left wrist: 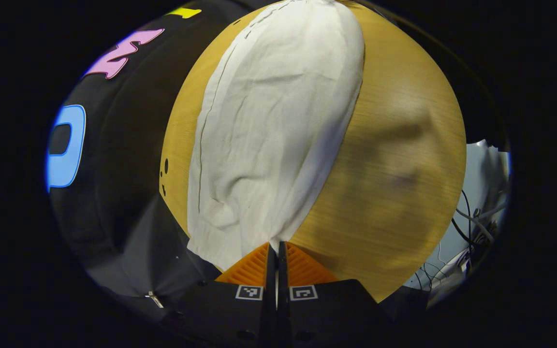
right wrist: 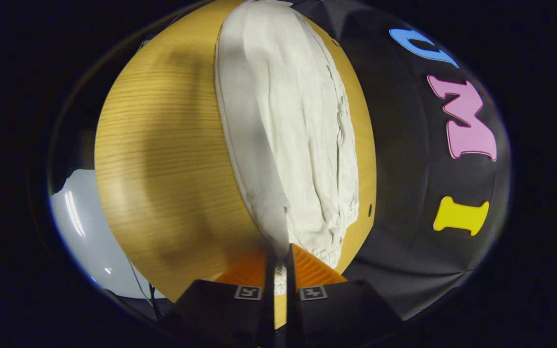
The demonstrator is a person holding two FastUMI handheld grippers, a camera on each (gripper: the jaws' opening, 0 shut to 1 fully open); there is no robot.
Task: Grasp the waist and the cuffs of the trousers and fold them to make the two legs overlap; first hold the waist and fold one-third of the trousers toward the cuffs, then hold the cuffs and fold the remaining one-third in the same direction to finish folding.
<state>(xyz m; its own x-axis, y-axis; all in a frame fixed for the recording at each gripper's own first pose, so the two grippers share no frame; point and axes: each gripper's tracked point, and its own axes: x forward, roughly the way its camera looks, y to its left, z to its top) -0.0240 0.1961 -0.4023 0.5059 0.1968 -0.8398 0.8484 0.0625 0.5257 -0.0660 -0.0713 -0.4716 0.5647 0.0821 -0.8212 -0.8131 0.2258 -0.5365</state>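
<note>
Trousers (left wrist: 273,135) flat on wooden table (left wrist: 394,145), long axis running straight ahead of both grippers; left gripper (left wrist: 276,249) pinching the near corner at one end, fingers pressed together on cloth; right gripper (right wrist: 278,251) likewise clamped on the elastic-gathered end (right wrist: 327,237), cloth between the fingers; each end held, neither hand nearer; probably mid leg-over-leg fold; bare table alongside for laying over; cables (left wrist: 472,227) off table edge, nothing in the way.

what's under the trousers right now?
The off-white cloth trousers lie on the round light wooden table, bare wood on both sides. Each pair of tongs, left and right, pinches a fabric edge. Anything beneath the cloth is covered.
</note>
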